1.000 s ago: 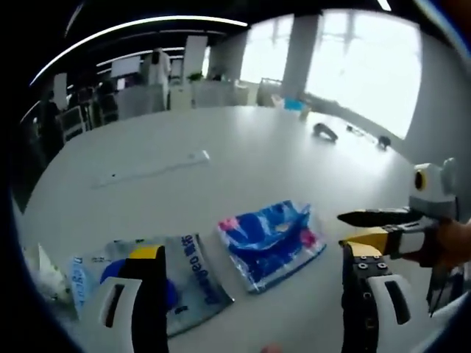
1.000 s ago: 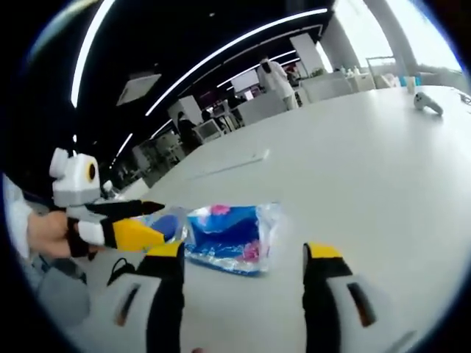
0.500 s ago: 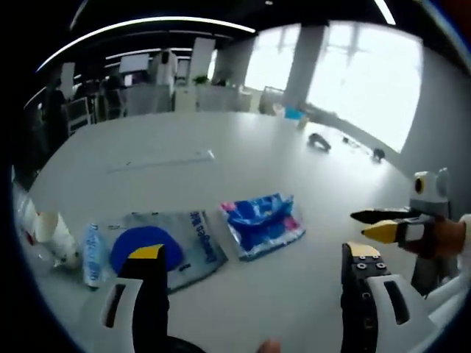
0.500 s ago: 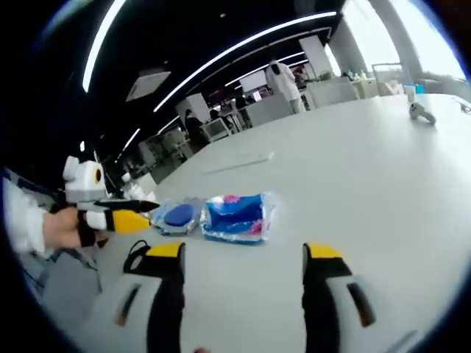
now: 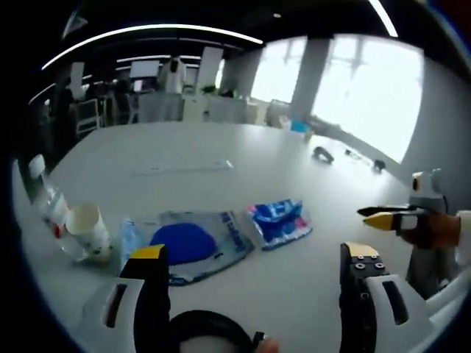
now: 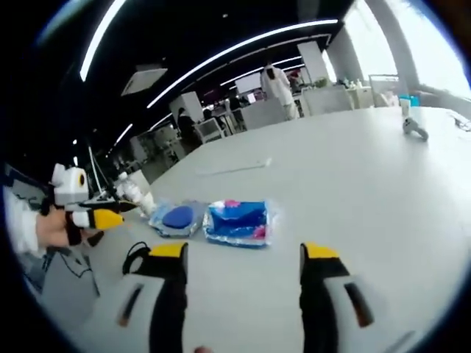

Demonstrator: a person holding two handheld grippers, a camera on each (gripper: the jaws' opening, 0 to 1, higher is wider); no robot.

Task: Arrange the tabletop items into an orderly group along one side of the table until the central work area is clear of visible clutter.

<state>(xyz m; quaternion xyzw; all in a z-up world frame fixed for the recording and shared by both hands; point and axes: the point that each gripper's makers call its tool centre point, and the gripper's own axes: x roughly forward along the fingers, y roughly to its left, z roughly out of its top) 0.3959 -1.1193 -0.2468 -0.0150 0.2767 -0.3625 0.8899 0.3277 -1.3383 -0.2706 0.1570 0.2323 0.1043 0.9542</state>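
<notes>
A blue packet with pink print (image 5: pixel 280 220) lies flat on the white table (image 5: pixel 221 191), with a clear bag holding a blue disc (image 5: pixel 188 244) just to its left. My left gripper (image 5: pixel 254 251) hovers nearer than both, open with nothing between its jaws. The right gripper (image 5: pixel 386 217) comes in from the right, held by a hand. In the right gripper view the blue packet (image 6: pixel 239 220) and the clear bag (image 6: pixel 176 218) lie side by side ahead of my open, empty right gripper (image 6: pixel 243 251). The left gripper (image 6: pixel 99 217) hangs at the left.
A paper cup (image 5: pixel 90 232) and a plastic bottle (image 5: pixel 45 206) stand left of the bag. A black cable loop (image 5: pixel 210 331) lies at the near edge. A long pale strip (image 5: pixel 184 168) and a dark controller (image 5: pixel 322 154) lie farther back. People stand among desks beyond.
Both cameras have drawn back from the table, so the packet and bag look smaller. The cup, bottle and cable loop have come into view. Both grippers remain open and empty.
</notes>
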